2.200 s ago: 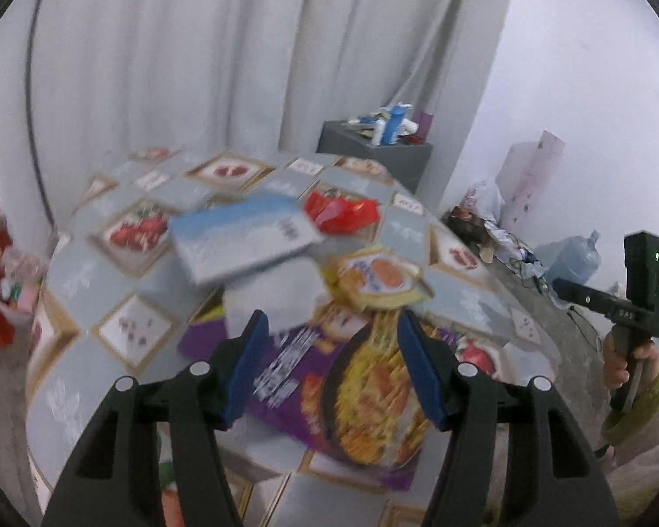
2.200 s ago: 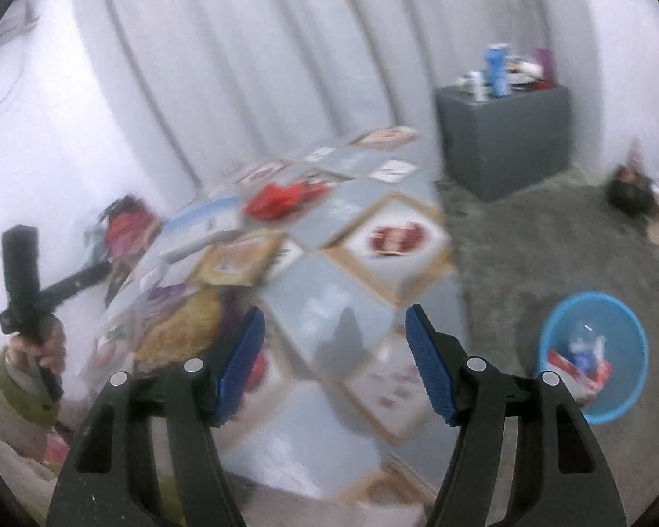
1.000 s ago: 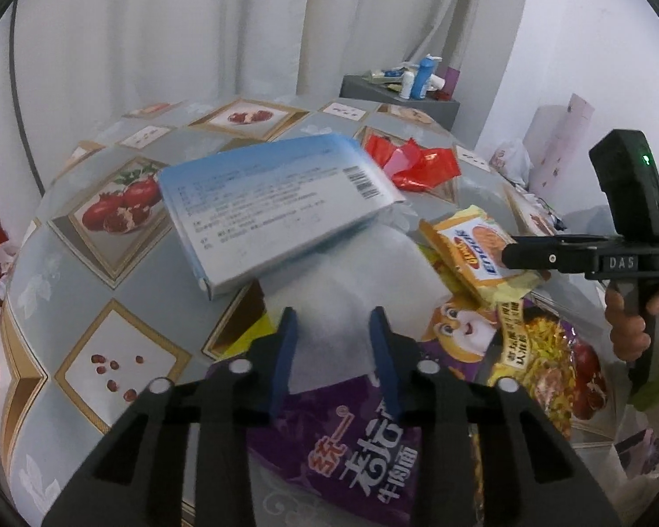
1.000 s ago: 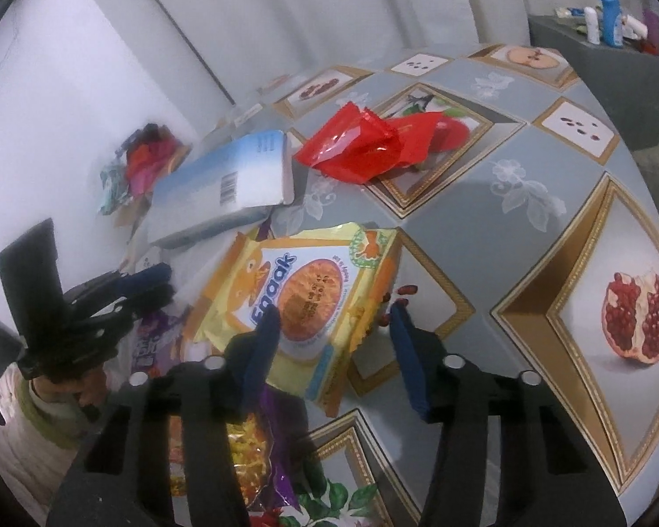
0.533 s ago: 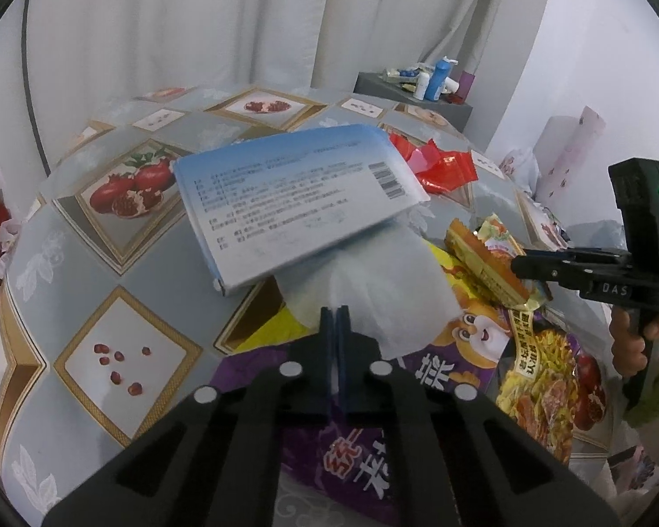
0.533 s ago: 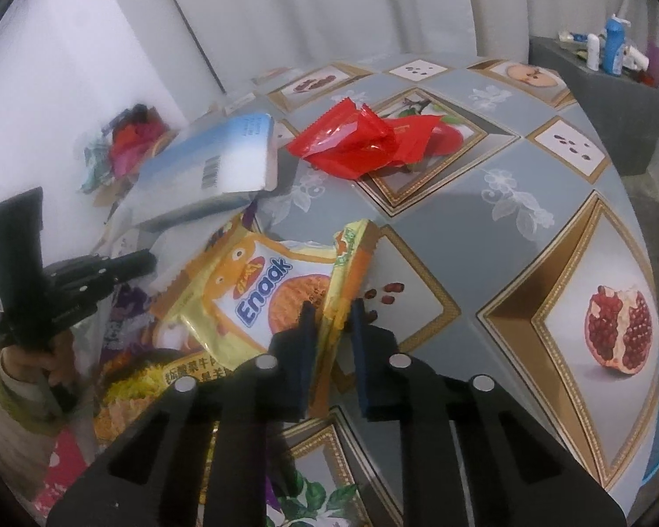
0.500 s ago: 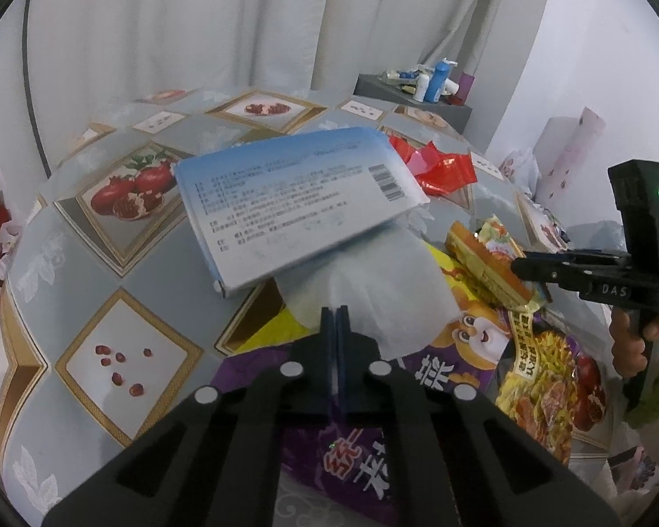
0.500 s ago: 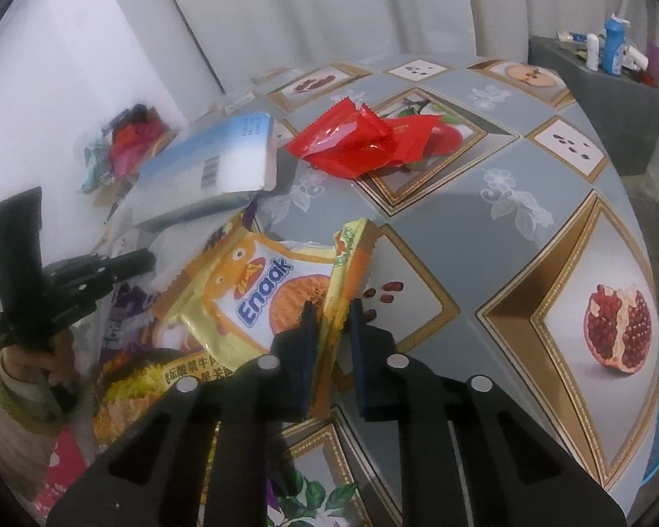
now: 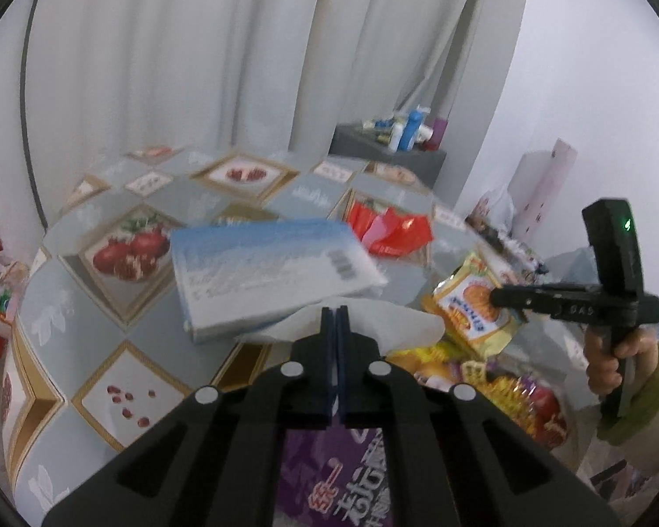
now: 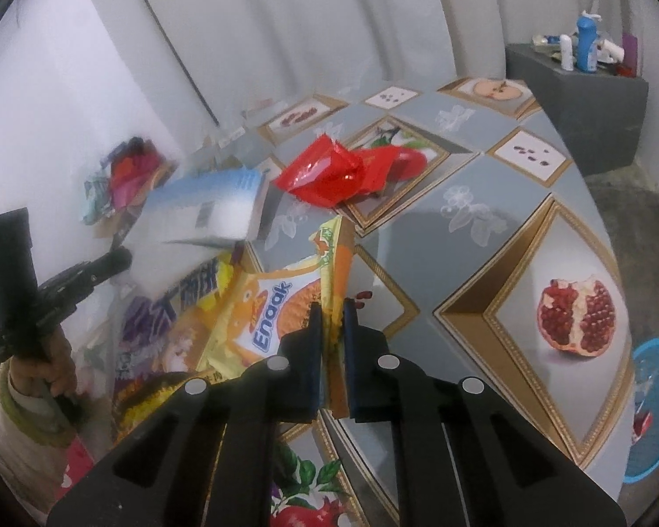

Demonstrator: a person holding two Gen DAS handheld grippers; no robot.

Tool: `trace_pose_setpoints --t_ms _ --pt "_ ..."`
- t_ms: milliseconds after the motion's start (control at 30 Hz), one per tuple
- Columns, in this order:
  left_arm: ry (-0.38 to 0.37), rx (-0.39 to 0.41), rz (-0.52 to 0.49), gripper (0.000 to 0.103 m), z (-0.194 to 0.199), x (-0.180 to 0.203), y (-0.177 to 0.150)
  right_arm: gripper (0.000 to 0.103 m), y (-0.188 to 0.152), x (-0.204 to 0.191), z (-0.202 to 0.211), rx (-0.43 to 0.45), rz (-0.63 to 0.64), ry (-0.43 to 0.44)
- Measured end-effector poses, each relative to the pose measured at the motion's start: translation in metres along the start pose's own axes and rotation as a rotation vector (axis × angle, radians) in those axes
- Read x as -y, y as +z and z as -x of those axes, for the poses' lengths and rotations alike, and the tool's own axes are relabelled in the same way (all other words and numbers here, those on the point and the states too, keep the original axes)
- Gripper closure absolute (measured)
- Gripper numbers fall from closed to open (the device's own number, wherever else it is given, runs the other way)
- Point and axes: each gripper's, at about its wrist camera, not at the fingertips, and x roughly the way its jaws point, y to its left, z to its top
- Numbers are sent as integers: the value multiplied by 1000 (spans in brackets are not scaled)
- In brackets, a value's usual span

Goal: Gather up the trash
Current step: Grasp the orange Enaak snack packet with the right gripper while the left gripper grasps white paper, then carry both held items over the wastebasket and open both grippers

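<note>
Lower centre of both wrist views: my left gripper (image 9: 334, 314) is clamped on a white crumpled tissue (image 9: 400, 323), my right gripper (image 10: 329, 323) still closing on a yellow foil snack packet (image 10: 281, 303). Risk: thin tissue may tear or slip; blue-white cardboard box (image 9: 268, 268) overlapping it may drag along w/ it.

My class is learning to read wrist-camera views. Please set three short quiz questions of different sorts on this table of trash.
1. True or false: the right tool is pinching the yellow snack packet.
2. What does the left tool grip: A the blue-and-white box, B the white tissue, C the red wrapper?
3. What colour is the basin on the floor?

Key: 1 true; 2 B; 3 blue.
</note>
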Motion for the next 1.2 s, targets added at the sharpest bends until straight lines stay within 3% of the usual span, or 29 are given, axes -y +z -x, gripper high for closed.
trace_pose_setpoints --t_ms 700,1200 --pt "-53 170 -49 102 57 32 33 96 1 7 61 146 -20 -5" --pt "-121 174 -124 102 65 84 49 96 -22 42 121 264 -101 -43"
